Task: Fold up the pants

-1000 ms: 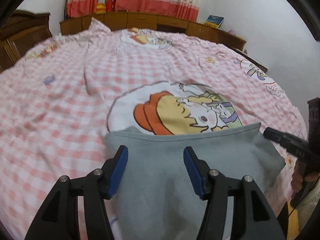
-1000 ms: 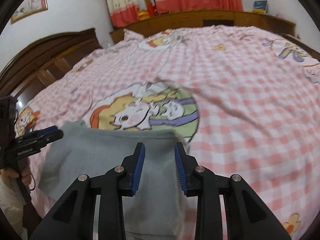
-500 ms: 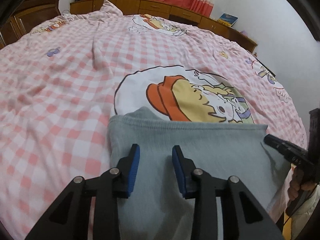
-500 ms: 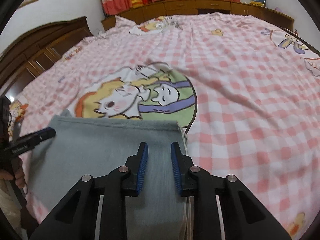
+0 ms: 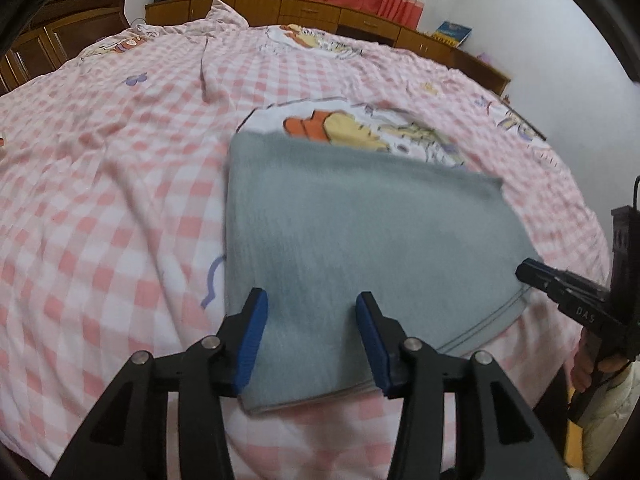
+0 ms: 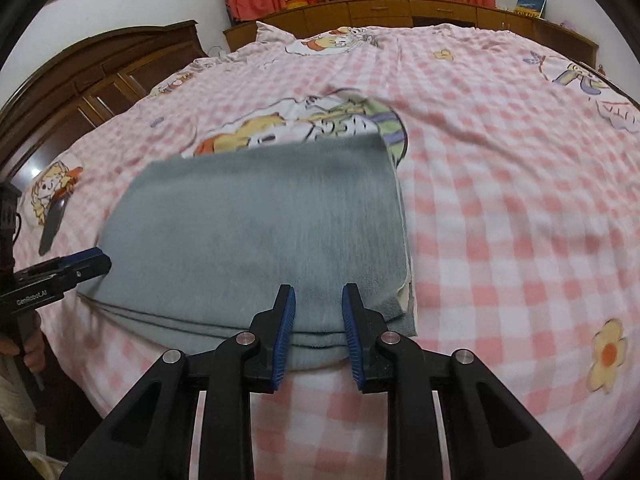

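Lying folded flat on the pink checked bedspread [image 5: 100, 208], the grey pants [image 5: 360, 232] cover the lower edge of a cartoon print at 12 o'clock. The left gripper [image 5: 312, 340], jaws opening, straddles the near hem with its pads clear of the cloth. The right gripper [image 6: 318, 332] stands narrowly parted over the near-right corner, gripping nothing.

Soft even indoor light, no glare; motion blur on bedspread [image 6: 500, 208] and pants [image 5: 360, 232]; heavy fisheye bending, black corner vignetting.
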`<state>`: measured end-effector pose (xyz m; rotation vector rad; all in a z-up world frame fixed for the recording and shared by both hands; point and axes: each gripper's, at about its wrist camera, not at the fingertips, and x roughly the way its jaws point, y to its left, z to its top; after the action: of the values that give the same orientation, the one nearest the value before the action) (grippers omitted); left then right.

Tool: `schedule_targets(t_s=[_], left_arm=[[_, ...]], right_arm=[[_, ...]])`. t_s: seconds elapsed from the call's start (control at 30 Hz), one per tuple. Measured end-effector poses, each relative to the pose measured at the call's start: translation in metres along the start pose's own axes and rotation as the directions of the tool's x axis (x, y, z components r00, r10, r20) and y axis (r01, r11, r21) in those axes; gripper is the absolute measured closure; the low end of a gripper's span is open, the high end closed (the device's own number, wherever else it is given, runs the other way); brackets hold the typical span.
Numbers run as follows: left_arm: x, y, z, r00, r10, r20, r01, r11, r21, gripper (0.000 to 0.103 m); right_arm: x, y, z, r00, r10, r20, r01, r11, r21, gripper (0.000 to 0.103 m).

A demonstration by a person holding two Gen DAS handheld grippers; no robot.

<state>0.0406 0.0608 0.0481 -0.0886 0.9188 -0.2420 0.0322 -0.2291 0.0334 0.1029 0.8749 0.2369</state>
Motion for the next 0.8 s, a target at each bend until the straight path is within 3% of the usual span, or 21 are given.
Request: schedule_targets(t_s=[0.47,0.53,0.6,0.67,0.8], left_arm=[[-0.009,0.000,-0.012,1.000,0.011,0.003,-0.011,0.999,-0.043,0.052],[-0.014,-0.002,-0.012,1.000,0.009,0.003,-0.009,0.999,-0.047,0.045],[-0.017,-0.003,-0.013,1.000,0.012,0.004,-0.012,0.999,-0.049,0.041],[-0.018,-0.004,-0.013,1.000,0.024,0.004,-0.024,0.998,-0.056,0.037],[-0.018,-0.002,-0.015,0.999,0.045,-0.004,-0.046,0.996,-0.077,0.032]], right_arm=[[-0.021,-0.011,-0.018,1.000,0.025,0.008,-0.026,0.994,0.102,0.078],[-0.034,-0.014,-0.018,0.999,-0.003,0.034,-0.002,0.991,0.135,0.071],[-0.046,-0.020,-0.016,0.997,-0.038,0.070,0.025,0.985,0.168,0.051],[-0.051,-0.028,-0.012,0.995,-0.046,0.093,0.024,0.975,0.219,0.045],[-0.038,-0.045,-0.011,0.998,-0.011,0.064,-0.012,0.937,0.349,0.045]])
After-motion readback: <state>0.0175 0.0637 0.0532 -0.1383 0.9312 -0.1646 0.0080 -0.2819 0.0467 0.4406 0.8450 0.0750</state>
